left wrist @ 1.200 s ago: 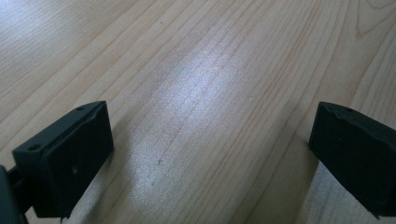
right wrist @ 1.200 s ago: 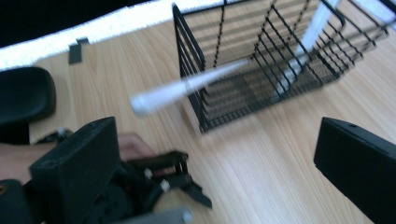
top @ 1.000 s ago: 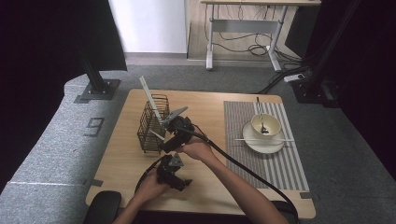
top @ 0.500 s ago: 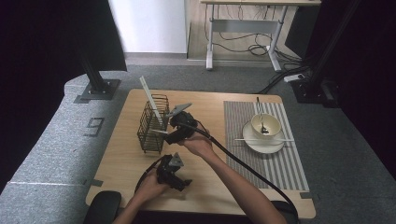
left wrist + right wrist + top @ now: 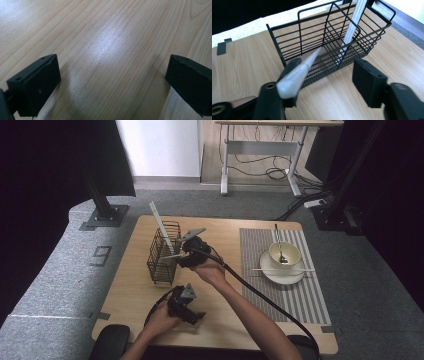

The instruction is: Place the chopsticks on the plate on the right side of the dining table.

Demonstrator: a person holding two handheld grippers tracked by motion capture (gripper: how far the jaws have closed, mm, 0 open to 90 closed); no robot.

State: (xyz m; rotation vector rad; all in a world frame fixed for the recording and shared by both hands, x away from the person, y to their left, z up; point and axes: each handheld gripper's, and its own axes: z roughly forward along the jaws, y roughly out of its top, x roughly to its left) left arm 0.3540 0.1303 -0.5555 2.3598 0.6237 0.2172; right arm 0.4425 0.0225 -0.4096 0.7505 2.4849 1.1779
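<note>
A black wire basket (image 5: 162,255) (image 5: 332,45) stands on the wooden table (image 5: 225,230) with one white chopstick (image 5: 161,222) (image 5: 355,22) leaning upright in it. My right gripper (image 5: 183,256) (image 5: 328,67) is right beside the basket and points at it. Its jaws have just been closing but still stand apart. A second white chopstick (image 5: 299,72) lies against one jaw only, its tip poking through the basket's side. My left gripper (image 5: 196,316) (image 5: 112,72) rests open near the table's front edge, with bare wood between its jaws.
A striped grey mat (image 5: 310,300) covers the table's right side. On it sits a white plate (image 5: 270,275) bearing a bowl (image 5: 285,255) with a spoon (image 5: 276,237), and a chopstick (image 5: 305,269) lies across the plate. Cables trail toward the front edge.
My right gripper has shifted slightly along the basket and its jaws have narrowed. The left gripper has stayed put.
</note>
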